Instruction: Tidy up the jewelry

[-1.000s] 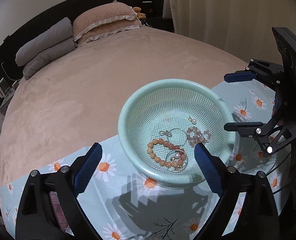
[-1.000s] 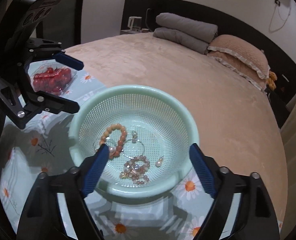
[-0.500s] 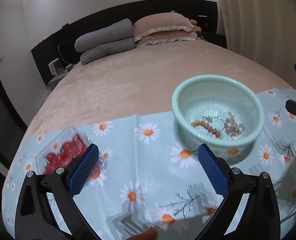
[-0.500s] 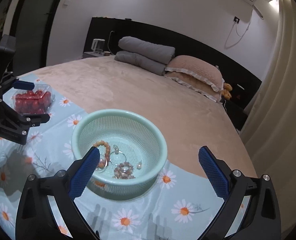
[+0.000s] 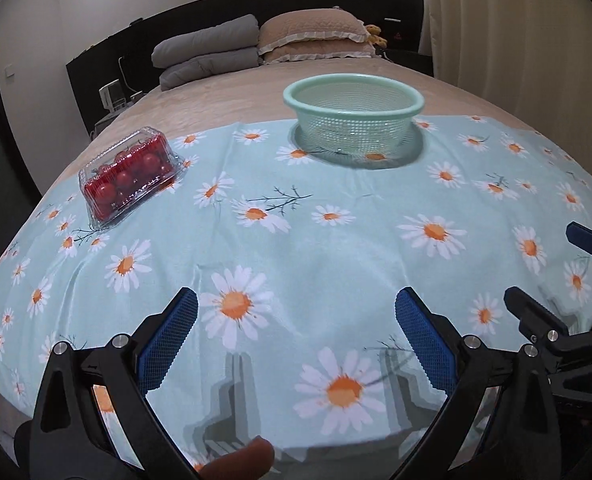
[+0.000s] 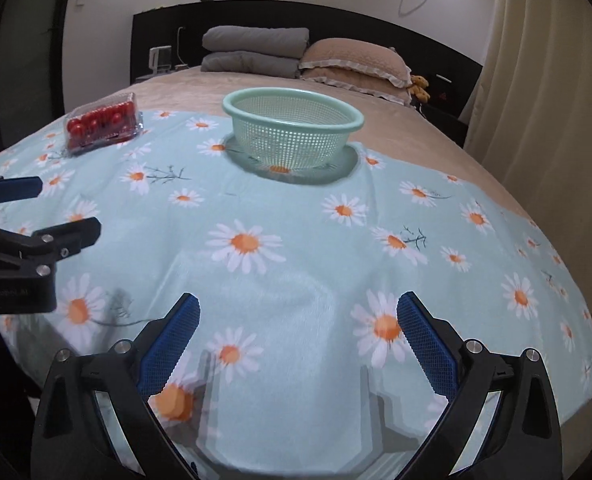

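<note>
A mint-green mesh basket (image 5: 353, 120) stands on the daisy-print cloth (image 5: 315, 240) at the far side; it also shows in the right wrist view (image 6: 292, 128). The jewelry inside it is hidden by its wall from this low angle. My left gripper (image 5: 296, 336) is open and empty, low over the near part of the cloth, far from the basket. My right gripper (image 6: 297, 334) is open and empty too, beside it to the right. Each gripper shows at the edge of the other's view: the right one (image 5: 551, 276), the left one (image 6: 52, 208).
A clear plastic box of cherry tomatoes (image 5: 130, 178) lies on the cloth's left far side, also in the right wrist view (image 6: 102, 122). The cloth covers the foot of a tan bed (image 5: 224, 96) with pillows (image 5: 311, 36) at the head. A curtain (image 6: 543, 100) hangs right.
Both grippers have pulled back and down from just over the basket to the near edge of the cloth. The basket with the jewelry stays in place. Both stay open.
</note>
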Demonstrator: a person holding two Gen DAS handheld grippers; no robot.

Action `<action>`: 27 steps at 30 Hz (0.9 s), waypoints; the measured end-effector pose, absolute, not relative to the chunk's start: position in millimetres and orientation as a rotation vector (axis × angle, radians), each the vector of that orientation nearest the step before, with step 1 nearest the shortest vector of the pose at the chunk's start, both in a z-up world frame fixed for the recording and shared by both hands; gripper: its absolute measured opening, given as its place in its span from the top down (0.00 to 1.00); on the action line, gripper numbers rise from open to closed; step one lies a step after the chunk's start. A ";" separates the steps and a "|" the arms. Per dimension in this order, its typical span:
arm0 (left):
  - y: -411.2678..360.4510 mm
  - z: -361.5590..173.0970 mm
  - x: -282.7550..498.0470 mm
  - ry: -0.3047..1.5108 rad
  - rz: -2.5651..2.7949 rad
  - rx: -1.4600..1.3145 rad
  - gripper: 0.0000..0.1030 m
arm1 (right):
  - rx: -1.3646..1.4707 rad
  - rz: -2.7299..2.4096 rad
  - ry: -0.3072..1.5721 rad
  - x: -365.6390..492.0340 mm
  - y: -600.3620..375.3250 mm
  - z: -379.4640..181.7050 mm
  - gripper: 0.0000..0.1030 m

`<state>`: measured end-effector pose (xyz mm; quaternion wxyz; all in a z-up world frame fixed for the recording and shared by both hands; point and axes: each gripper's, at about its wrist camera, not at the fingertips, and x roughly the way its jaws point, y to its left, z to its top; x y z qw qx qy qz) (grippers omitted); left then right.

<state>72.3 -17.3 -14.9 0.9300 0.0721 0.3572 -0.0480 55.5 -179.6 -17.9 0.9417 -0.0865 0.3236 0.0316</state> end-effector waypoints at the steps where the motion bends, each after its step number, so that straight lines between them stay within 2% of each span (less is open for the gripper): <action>1: -19.8 -9.8 62.1 0.717 -0.106 0.142 0.06 | -0.159 0.070 0.645 45.4 -181.0 -12.0 0.08; 11: -24.1 49.0 -11.1 0.554 -0.132 0.164 0.06 | -0.067 0.052 0.516 -33.0 -194.3 40.8 0.08; 20: -20.9 54.4 -37.1 0.559 -0.077 0.130 0.06 | -0.099 0.052 0.450 -62.3 -182.9 51.2 0.08; 27: -23.4 45.7 -47.4 0.598 -0.050 0.129 0.06 | -0.043 0.035 0.494 -66.8 -186.3 44.7 0.08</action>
